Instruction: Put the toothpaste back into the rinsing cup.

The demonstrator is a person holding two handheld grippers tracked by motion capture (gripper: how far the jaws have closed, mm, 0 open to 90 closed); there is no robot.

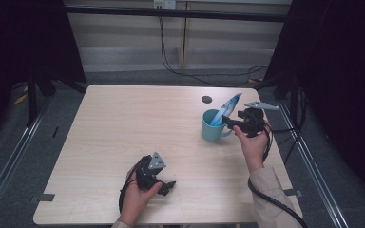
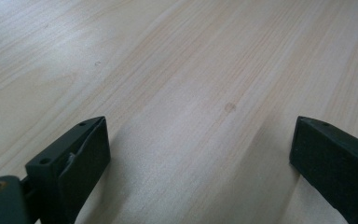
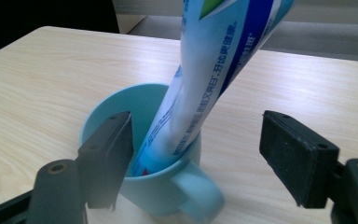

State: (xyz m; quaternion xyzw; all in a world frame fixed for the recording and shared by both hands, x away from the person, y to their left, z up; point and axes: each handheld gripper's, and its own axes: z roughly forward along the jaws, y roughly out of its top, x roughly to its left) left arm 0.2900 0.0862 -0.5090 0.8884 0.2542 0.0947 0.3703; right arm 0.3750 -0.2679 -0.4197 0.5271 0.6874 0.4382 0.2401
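A light blue mug point(image 1: 211, 126) stands on the right half of the wooden table point(image 1: 123, 128). A blue and white toothpaste tube point(image 1: 228, 108) leans in it, its flat end sticking up over the rim. My right gripper point(image 1: 229, 122) is just right of the mug, open, and the tube point(image 3: 214, 70) and mug point(image 3: 168, 186) sit in front of its spread jaws, free of them. My left gripper point(image 1: 169, 185) rests low near the table's front edge, open, with bare wood point(image 2: 200, 107) between its jaws.
A small dark round mark point(image 1: 206, 99) sits on the table behind the mug. Cables point(image 1: 266, 194) trail from the right gripper off the table's front right. Dark stands and curtains flank both sides. Floor cables point(image 1: 190, 71) run behind the table.
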